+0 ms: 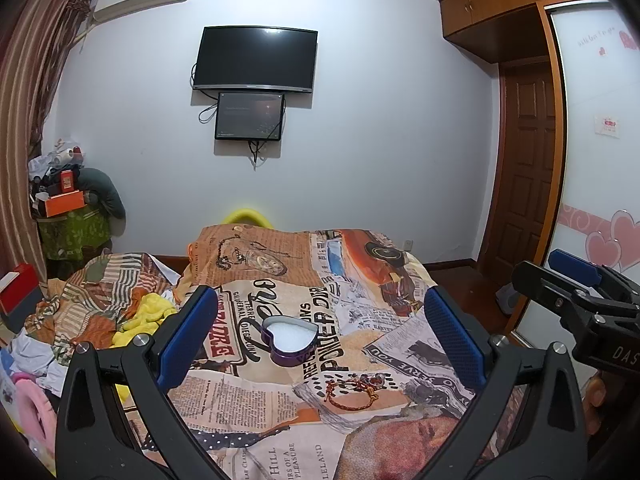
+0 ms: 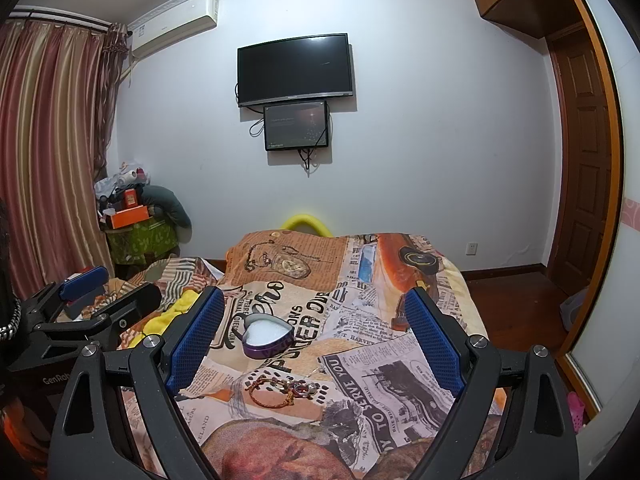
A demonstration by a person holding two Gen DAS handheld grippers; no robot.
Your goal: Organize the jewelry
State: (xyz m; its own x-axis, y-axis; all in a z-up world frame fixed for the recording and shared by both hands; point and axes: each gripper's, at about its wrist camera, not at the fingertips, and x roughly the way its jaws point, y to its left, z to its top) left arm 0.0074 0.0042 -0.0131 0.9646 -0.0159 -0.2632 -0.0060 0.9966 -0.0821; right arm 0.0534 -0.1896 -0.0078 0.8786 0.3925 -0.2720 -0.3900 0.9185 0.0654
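A purple heart-shaped box (image 1: 290, 339) with white lining lies open on the newspaper-print bedspread (image 1: 380, 344); it also shows in the right wrist view (image 2: 267, 335). A small pile of jewelry (image 1: 352, 390), with a red-brown cord bracelet and rings, lies in front of the box; the same jewelry (image 2: 286, 392) shows in the right wrist view. My left gripper (image 1: 320, 320) is open and empty, held above the bed behind the jewelry. My right gripper (image 2: 314, 322) is open and empty, likewise above the bed. Each gripper shows at the other view's edge.
A yellow cloth (image 1: 144, 318) and loose clothes lie on the bed's left. A red box (image 1: 18, 292) sits far left. A cluttered stand (image 2: 136, 220) is in the corner. A TV (image 1: 256, 60) hangs on the wall; wardrobe and door are at right.
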